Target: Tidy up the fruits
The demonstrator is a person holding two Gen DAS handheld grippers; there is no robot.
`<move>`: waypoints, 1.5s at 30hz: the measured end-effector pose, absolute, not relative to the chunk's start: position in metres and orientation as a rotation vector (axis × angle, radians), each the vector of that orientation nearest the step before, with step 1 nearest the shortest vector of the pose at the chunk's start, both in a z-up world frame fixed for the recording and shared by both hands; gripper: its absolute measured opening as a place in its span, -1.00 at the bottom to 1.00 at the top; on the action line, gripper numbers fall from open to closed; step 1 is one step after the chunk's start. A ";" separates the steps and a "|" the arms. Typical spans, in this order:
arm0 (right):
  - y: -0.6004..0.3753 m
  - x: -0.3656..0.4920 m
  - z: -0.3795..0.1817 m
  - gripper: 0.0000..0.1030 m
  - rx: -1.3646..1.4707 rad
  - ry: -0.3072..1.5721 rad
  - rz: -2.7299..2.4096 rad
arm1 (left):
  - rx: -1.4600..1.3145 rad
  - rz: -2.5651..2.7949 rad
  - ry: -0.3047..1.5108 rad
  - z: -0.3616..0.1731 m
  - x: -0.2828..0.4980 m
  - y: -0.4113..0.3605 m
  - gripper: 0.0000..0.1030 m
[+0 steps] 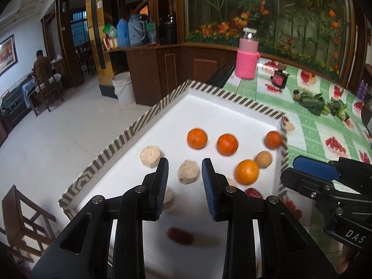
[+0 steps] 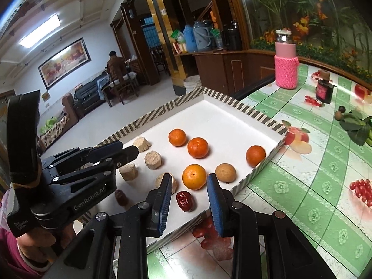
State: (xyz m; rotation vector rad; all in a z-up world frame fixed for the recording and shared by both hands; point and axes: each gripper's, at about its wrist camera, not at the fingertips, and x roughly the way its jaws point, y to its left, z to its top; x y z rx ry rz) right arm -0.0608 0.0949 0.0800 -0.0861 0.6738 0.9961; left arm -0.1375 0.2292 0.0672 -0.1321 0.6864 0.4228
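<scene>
A white tray with a striped rim [image 1: 148, 114] [image 2: 267, 118] holds several oranges [image 1: 197, 138] [image 2: 194, 176], several beige cut chunks [image 1: 187, 171] [image 2: 152, 159], a tan round fruit [image 2: 225, 172] [image 1: 263, 159] and two red dates [image 2: 184, 201] [image 1: 179, 235]. My left gripper [image 1: 185, 176] is open and empty above the tray, its fingers on either side of a beige chunk. It also shows in the right wrist view [image 2: 116, 154]. My right gripper [image 2: 189, 200] is open and empty over the tray's near edge, near an orange and a date.
The tray sits on a table with a green fruit-print cloth [image 2: 313, 186]. On it are a pink-sleeved bottle [image 2: 285, 65], a small dark jar [image 2: 323, 90] and leafy greens [image 2: 355, 125]. A wooden chair [image 1: 25, 220] stands left of the table.
</scene>
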 end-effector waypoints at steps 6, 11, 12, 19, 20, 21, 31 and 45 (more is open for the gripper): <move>0.083 -0.067 0.085 -0.42 -0.073 0.652 0.984 | -0.109 0.404 0.648 0.080 -0.142 0.216 -0.43; 0.075 -0.072 0.088 -0.42 -0.060 0.638 0.984 | -0.095 0.404 0.612 0.089 -0.148 0.207 0.04; 0.074 -0.073 0.089 -0.42 -0.060 0.636 0.983 | -0.094 0.404 0.601 0.091 -0.150 0.205 0.07; 0.068 -0.076 0.089 -0.42 -0.051 0.629 0.980 | -0.079 0.398 0.582 0.098 -0.153 0.195 0.07; 0.067 -0.075 0.090 -0.42 -0.048 0.627 0.979 | -0.076 0.399 0.583 0.098 -0.153 0.194 0.07; 0.066 -0.075 0.090 -0.42 -0.046 0.626 0.977 | -0.074 0.399 0.581 0.099 -0.153 0.192 0.07; 0.066 -0.077 0.090 -0.42 -0.052 0.619 0.971 | -0.068 0.401 0.582 0.099 -0.155 0.188 0.07; 0.071 -0.077 0.085 -0.42 -0.059 0.638 0.967 | -0.076 0.414 0.596 0.094 -0.154 0.192 0.07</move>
